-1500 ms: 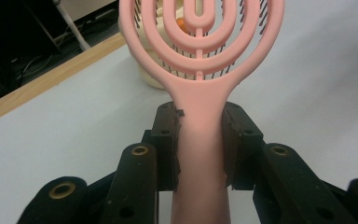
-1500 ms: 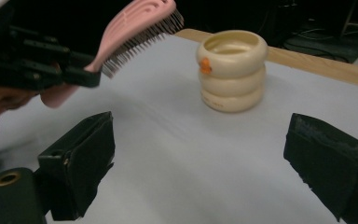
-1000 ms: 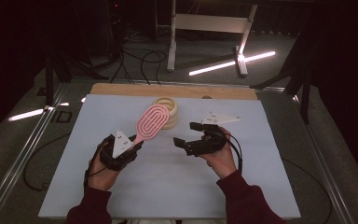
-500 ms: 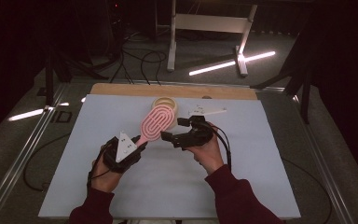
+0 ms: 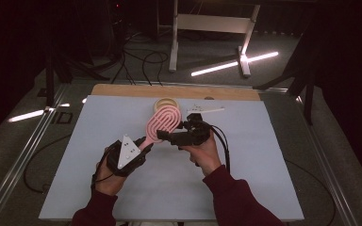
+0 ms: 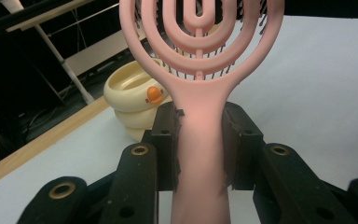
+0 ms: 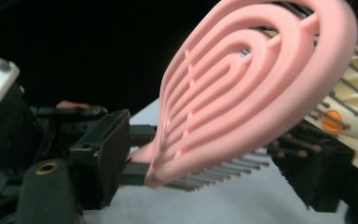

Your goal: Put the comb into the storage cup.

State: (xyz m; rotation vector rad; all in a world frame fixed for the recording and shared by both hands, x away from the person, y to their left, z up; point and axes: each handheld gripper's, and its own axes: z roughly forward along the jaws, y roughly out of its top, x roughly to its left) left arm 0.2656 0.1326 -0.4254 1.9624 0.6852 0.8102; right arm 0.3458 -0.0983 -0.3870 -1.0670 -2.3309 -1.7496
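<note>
Near-left, left gripper (image 5: 139,143) clamps the pink brush (image 5: 162,122) by its handle, head raised toward the far side. Right gripper (image 5: 161,135) is open, jaws either side of the head; I'd close slowly, w/o bending bristles. Yellow duck bowl (image 5: 166,103) sits just beyond.

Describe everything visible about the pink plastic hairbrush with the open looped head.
The pink plastic hairbrush has a flat oval head of nested open loops and thin dark-tipped bristles on its underside. The left gripper clamps its smooth handle; the head is held above the table, in front of a cream bowl. The right gripper's open jaws flank the head's lower end.
</note>
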